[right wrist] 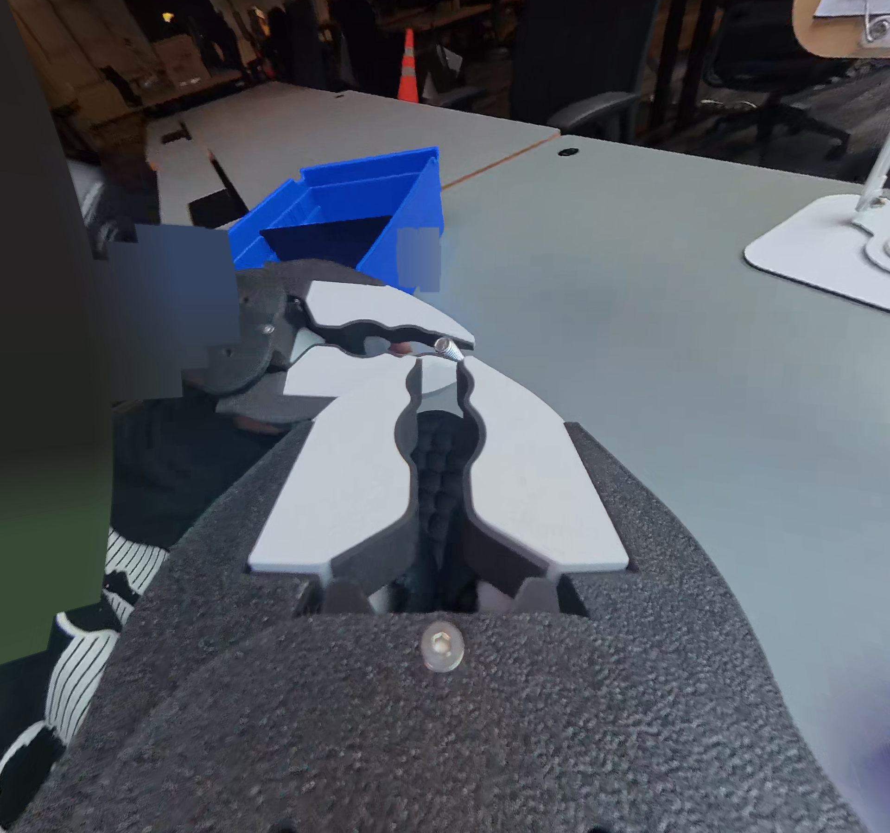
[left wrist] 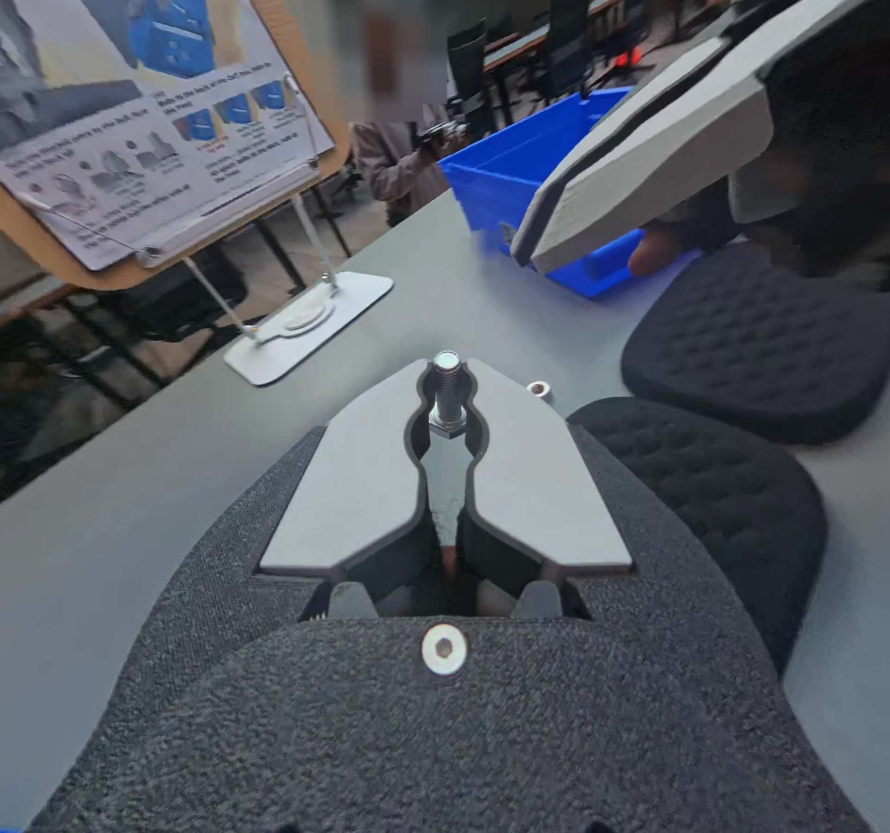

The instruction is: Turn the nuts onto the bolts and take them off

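My left gripper (left wrist: 448,366) is shut on a steel bolt (left wrist: 447,393). The bolt's threaded end sticks out past the fingertips and its hex head sits between the pads. A loose nut (left wrist: 539,387) lies on the grey table (left wrist: 424,280) just right of the tips. My right gripper (left wrist: 526,253) hangs above at the upper right. In the right wrist view my right gripper (right wrist: 439,365) stands slightly open with nothing between its fingers. Its tips are just in front of the bolt's thread (right wrist: 452,351), which the left gripper (right wrist: 464,345) holds.
A blue bin (left wrist: 501,174) (right wrist: 366,212) stands on the table behind the grippers. Two black padded mats (left wrist: 751,338) (left wrist: 708,497) lie to the right. A document stand with a white base (left wrist: 313,323) (right wrist: 814,251) holds a printed sheet (left wrist: 144,102) on the left. My right fingertips sit around 5 cm from my left ones.
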{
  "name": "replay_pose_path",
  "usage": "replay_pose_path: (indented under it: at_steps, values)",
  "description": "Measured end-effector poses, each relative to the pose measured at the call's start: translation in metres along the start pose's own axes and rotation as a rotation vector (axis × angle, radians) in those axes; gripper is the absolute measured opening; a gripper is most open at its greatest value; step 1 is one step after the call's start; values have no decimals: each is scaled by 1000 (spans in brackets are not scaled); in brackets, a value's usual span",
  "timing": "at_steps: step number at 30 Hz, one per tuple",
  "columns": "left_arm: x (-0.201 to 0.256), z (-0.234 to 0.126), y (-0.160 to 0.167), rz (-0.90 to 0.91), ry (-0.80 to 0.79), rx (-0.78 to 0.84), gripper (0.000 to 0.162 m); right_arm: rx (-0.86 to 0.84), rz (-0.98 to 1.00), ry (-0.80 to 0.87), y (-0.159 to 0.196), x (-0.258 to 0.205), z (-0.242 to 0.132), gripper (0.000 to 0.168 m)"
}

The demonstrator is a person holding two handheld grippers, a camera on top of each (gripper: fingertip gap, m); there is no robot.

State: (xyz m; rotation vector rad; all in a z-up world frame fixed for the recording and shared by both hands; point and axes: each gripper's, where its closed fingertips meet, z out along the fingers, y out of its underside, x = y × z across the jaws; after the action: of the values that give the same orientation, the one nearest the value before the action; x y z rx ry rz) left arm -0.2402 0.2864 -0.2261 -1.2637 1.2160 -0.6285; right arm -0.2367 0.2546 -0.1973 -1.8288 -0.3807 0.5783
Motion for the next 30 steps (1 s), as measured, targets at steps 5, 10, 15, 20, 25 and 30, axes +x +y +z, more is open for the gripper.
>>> replay_pose_path:
  at_steps: [5, 10, 15, 20, 25, 30]
  values:
    - [-9, 4, 1, 228, -252, -69, 9, -96, -93, 152, 5, 4, 19, 24]
    - [-8, 4, -3, 335, -305, -73, 9, -150, -154, 208, 8, 8, 26, 20]
    - [-7, 5, -1, 415, -326, -94, 9, -181, -181, 205, 11, 8, 29, 13]
    - [-3, 5, -4, 481, -326, -76, 9, -203, -228, 193, 16, 9, 30, 9]
    - [1, 7, -5, 422, -277, -35, 19, -205, -277, 194, 16, 10, 25, 8]
    - [3, 11, 10, 282, -178, -28, 44, -207, -206, 145, 10, 11, 9, 8]
